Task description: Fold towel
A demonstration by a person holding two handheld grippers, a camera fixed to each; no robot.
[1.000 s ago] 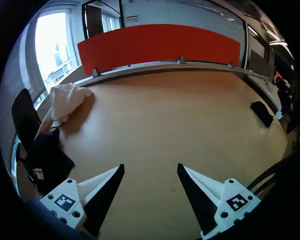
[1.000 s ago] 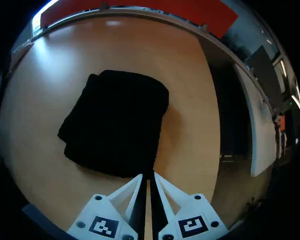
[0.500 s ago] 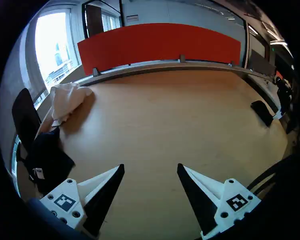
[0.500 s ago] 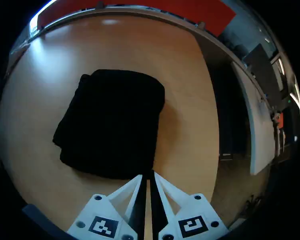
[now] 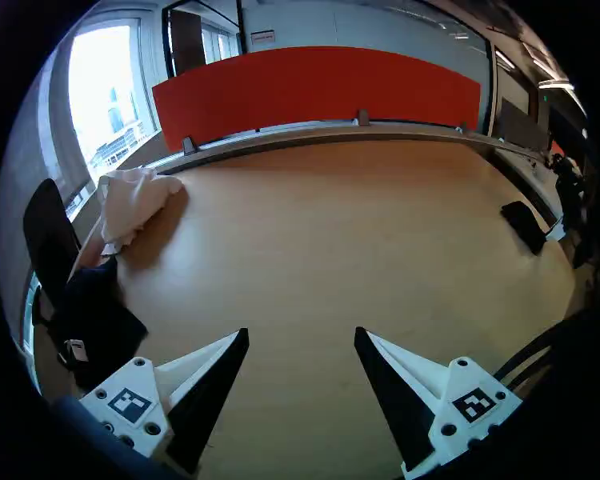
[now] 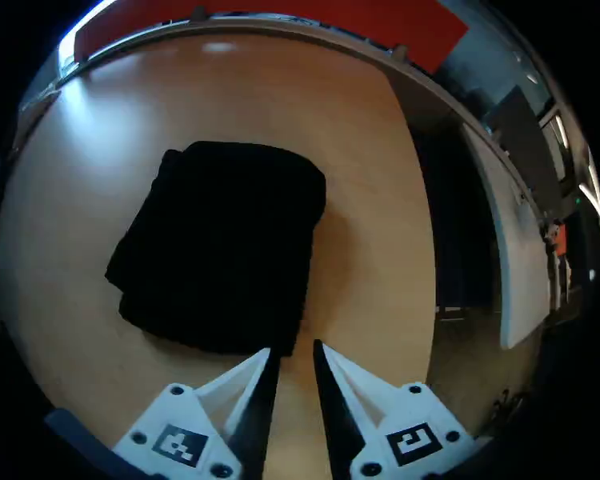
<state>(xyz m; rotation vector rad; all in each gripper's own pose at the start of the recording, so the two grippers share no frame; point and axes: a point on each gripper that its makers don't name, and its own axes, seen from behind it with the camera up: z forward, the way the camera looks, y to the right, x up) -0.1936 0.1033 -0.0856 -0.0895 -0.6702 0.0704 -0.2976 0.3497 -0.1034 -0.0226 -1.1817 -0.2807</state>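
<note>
**Left gripper view.** Just off the table's (image 5: 340, 232) left edge we see a dark chair (image 5: 46, 228) and a limp, matte black bundle (image 5: 92, 324). At the table's far left corner lies a cream cloth (image 5: 132, 204), crumpled into a soft heap. A red screen (image 5: 316, 88), smooth and gently curved, stands along the table's far edge. The table is pale wood-grain laminate, bare across its middle. Over its near edge hovers the left gripper (image 5: 300, 332), jaws wide apart with nothing between them. Its fingers are white wedges with black inner faces.

**Right gripper view.** The towel (image 6: 220, 248) lies flat on the table, towards its right edge. It is black, thick and dull-napped, a rounded rectangle of stacked layers. The right gripper (image 6: 294, 350) sits at the towel's near edge, jaws parted by a narrow gap and holding nothing. We cannot tell whether its left tip touches the cloth.

**Step in hand.** We judge the towel folded and free of both grippers.

**Next move.** In our judgement the right gripper should lift clear without dragging the top layer. If the cream cloth is next, it calls for a wide jaw and a pinch on a loose corner.
</note>
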